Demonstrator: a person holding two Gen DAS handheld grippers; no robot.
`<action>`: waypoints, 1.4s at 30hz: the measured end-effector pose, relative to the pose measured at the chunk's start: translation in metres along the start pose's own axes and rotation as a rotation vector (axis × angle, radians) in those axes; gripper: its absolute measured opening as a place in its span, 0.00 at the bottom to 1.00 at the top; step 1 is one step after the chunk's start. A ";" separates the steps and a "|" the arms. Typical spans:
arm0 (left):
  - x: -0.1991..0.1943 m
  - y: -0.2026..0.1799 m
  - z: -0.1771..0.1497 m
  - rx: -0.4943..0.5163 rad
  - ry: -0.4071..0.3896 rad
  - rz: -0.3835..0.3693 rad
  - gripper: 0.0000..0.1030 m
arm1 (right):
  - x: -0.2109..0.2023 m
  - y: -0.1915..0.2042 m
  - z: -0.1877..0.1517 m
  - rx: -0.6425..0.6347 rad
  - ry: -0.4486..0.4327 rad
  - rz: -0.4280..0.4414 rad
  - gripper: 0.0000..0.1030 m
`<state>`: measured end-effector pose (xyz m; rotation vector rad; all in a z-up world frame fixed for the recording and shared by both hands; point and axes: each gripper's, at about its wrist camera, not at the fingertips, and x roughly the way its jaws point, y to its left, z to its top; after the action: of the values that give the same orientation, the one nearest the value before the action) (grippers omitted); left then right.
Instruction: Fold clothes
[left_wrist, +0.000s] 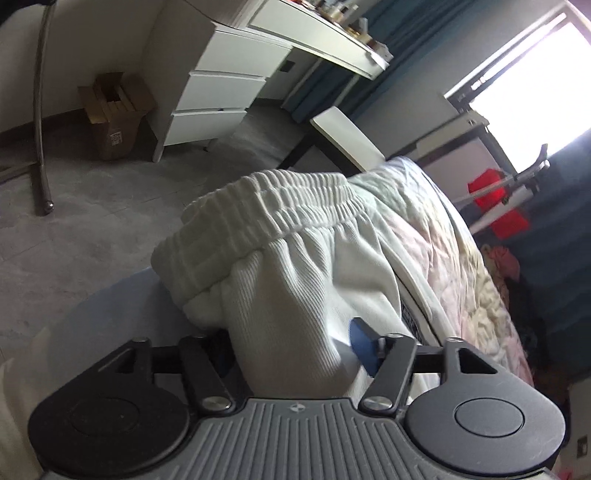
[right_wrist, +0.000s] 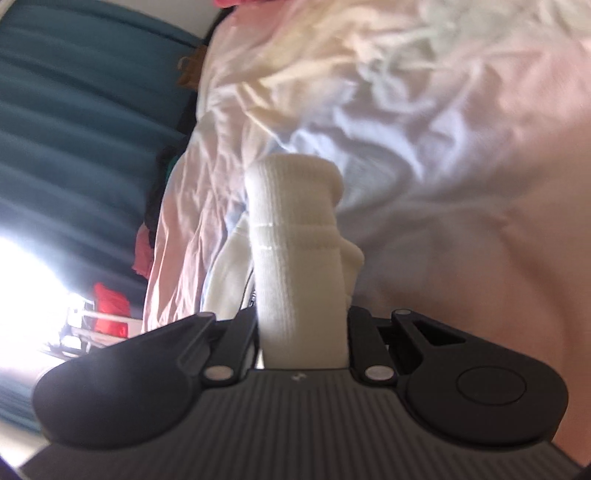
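White ribbed garment (left_wrist: 291, 266) clamped in both grippers, left (left_wrist: 291, 343) and right (right_wrist: 303, 332), above bed (right_wrist: 443, 129)

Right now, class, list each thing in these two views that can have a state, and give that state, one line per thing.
Left hand-held gripper: shut on the white trousers.
Right hand-held gripper: shut on the white trousers.
White trousers: bunched, waistband gathered, held up, not folded.
Bed sheet: wrinkled.
Cardboard box: flaps open, standing on the floor.
Drawers: closed.
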<state>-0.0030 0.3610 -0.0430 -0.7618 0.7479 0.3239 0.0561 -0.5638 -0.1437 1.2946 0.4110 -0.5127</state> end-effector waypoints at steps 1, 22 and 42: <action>-0.005 -0.005 -0.003 0.045 0.003 0.002 0.71 | 0.001 -0.002 0.000 0.012 0.001 0.002 0.13; -0.014 -0.208 -0.128 0.574 -0.102 -0.068 0.90 | -0.004 0.014 0.000 -0.108 -0.024 0.009 0.13; 0.093 -0.258 -0.261 0.923 0.032 -0.022 0.94 | -0.010 0.059 -0.016 -0.468 -0.099 -0.083 0.13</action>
<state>0.0678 -0.0056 -0.1058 0.0988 0.8130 -0.0722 0.0820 -0.5353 -0.0947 0.8010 0.4703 -0.5116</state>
